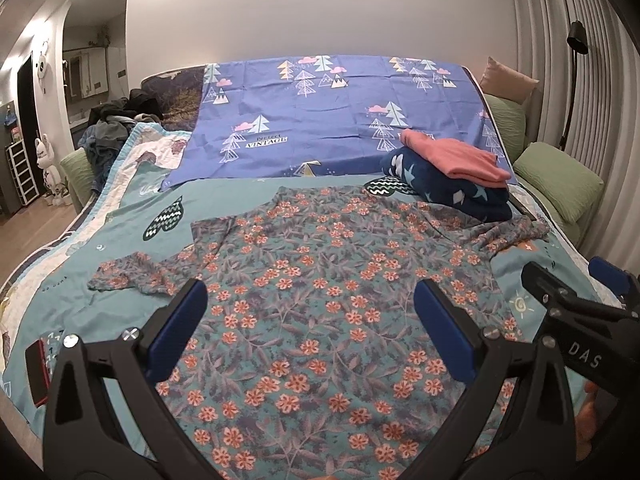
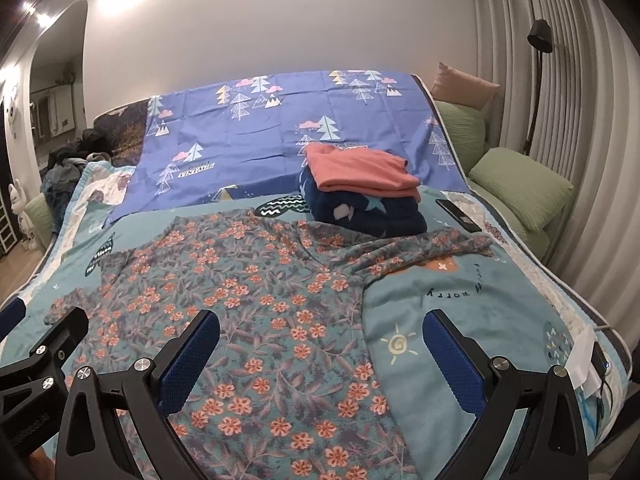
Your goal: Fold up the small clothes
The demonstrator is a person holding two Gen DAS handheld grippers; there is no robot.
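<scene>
A teal long-sleeved top with orange flowers (image 1: 320, 288) (image 2: 248, 300) lies spread flat on the bed, sleeves out to both sides. My left gripper (image 1: 310, 300) hovers open above its lower middle, nothing between the blue pads. My right gripper (image 2: 322, 334) hangs open over the top's right edge; its left finger (image 2: 192, 356) is above the fabric, its right finger (image 2: 452, 360) above the bedspread. Behind the top sits a folded pile: a pink garment (image 1: 456, 156) (image 2: 360, 172) on a dark blue starred one (image 1: 444, 188) (image 2: 368, 212). The right gripper's body (image 1: 572, 320) shows at the left wrist view's right edge.
The teal bedspread (image 2: 440, 312) covers the bed, with a purple tree-print sheet (image 1: 320, 112) at the far end. Green pillows (image 2: 520, 188) lie along the right side. A dark phone (image 2: 458, 214) rests beside the pile. A red-edged object (image 1: 38, 372) lies near left. Loose clothes (image 1: 116, 120) heap far left.
</scene>
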